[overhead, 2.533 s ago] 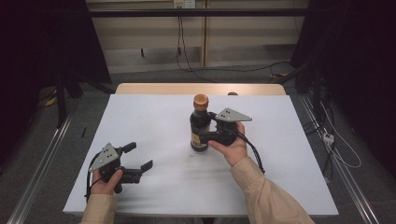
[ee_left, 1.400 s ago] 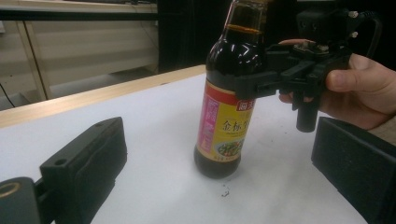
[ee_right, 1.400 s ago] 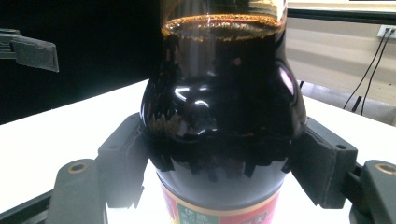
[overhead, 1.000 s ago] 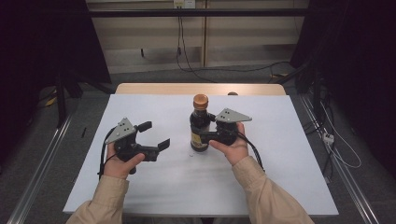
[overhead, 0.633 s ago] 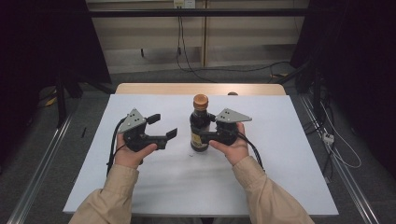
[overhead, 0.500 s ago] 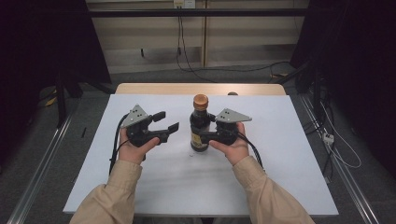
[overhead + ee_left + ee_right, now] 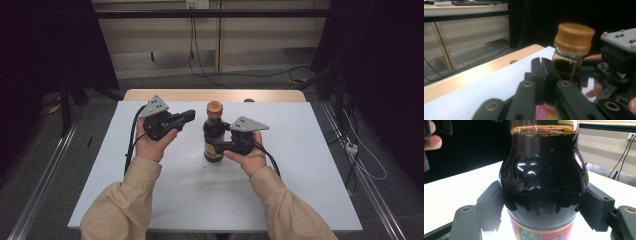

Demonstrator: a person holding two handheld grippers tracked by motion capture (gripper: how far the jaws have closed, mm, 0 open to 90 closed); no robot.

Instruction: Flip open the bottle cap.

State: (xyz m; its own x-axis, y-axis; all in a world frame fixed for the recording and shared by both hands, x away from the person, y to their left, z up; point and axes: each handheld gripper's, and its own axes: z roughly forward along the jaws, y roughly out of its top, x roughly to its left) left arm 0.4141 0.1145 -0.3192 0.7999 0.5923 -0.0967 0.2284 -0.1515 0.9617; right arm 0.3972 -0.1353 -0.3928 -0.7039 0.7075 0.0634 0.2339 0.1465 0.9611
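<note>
In the high view, the bottle (image 7: 214, 134) stands upright near the middle of the white table (image 7: 310, 165), its tan cap (image 7: 215, 107) on. The right gripper (image 7: 220, 146) is clenched around the bottle's lower body from the right, just as it was a couple of seconds back; bottle and right hand have not shifted. The change is on the other side. The left gripper (image 7: 189, 115), which sat low at the near left of the table with its jaws spread, has risen and travelled right and away from the person. It now hangs at about cap height just left of the bottle's neck, not touching it, with its jaws pressed together.

In the left gripper view, the two black jaws meet with no gap and point at the neck just below the cap (image 7: 574, 37). The right hand's gripper (image 7: 621, 62) is in sight beyond the bottle (image 7: 567, 66).

In the right gripper view, the jaws press both flanks of the dark bottle (image 7: 544, 185) above its label (image 7: 541, 233), holding it steady.

My reading is that the cap is the target: one hand braces the bottle while the other comes in to open it. The left jaws would have to spread before they could take the cap.
</note>
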